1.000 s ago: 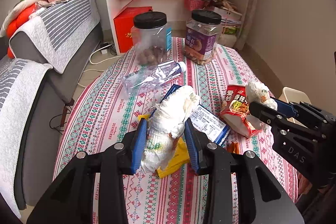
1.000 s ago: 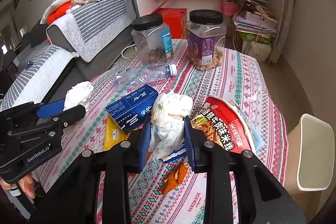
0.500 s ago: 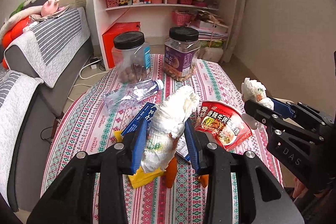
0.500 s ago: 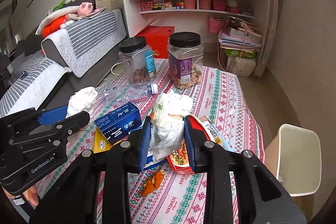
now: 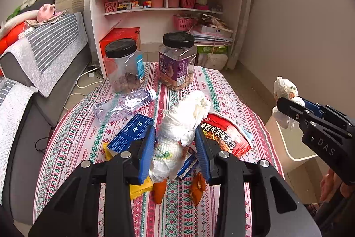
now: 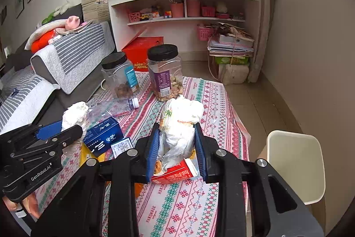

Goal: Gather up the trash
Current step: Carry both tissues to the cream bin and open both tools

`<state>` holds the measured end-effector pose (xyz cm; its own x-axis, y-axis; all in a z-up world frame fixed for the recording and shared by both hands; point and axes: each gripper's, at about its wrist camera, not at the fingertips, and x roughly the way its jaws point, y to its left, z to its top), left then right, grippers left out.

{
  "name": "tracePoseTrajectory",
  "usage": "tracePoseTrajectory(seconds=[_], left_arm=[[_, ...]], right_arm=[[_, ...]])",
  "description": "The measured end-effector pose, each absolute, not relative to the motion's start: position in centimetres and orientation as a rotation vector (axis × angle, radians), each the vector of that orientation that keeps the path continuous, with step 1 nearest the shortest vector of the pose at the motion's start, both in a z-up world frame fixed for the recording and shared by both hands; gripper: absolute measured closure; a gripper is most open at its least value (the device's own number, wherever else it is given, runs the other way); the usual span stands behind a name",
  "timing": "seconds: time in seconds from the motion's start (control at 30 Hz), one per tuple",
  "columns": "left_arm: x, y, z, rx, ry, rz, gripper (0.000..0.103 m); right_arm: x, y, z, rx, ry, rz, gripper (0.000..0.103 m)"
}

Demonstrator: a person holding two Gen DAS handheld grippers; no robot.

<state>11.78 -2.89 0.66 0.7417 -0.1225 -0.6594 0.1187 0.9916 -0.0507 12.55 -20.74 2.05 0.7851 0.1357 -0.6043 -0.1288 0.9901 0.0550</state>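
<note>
2 wads of crumpled white trash are held above the desk [image 5: 73, 139]: the left gripper [image 5: 175, 148] clamps one wad [image 5: 177, 132], the right gripper [image 6: 176, 148] the other wad [image 6: 179, 126], which hides most of a red noodle cup [image 6: 175, 173]. Beyond, a blue box [image 5: 131, 132] bears small unreadable print, then a crushed bottle [image 5: 124, 104] and 2 black-lidded jars [image 5: 177, 61]. The bin [image 6: 295, 161] is cut off below.

The table [image 5: 73, 143] has a cloth with red, green and white stripes of little shapes. At the far end stand two clear jars with black lids [image 5: 124, 66] [image 5: 177, 61]. A squashed empty water bottle [image 5: 124, 103] lies on its side near them. A blue box [image 5: 131, 132] lies by a red food packet [image 5: 224, 137]. A yellow wrapper [image 5: 139, 187] and orange peel bits [image 5: 159, 189] lie closest.
</note>
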Motion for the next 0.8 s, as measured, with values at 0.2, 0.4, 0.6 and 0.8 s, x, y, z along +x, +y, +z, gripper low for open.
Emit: tracePoseTrajectory(seconds=[0.2,0.4,0.6,0.8], left_arm=[[11.9,-4.5,0.4,0.014,0.73,-0.148,0.066],[12.1,-6.4,0.1,0.028,0.741,-0.169,0.066],[12.0,-9.0,0.1,0.044,0.742,-0.208,0.066],[11.7,-12.3,0.1,0.084,0.735,-0.259,0.066]], right_arm=[[12.9,-24.8,2.3,0.03,0.661,0.038,0.074],[13.0,-30.9,2.6,0.099,0.658,-0.1,0.074],[12.9,-36.6,1.9,0.131,0.698,-0.268,0.045],[10.8,-39.7,2.8,0.143,0.643,-0.391,0.009]])
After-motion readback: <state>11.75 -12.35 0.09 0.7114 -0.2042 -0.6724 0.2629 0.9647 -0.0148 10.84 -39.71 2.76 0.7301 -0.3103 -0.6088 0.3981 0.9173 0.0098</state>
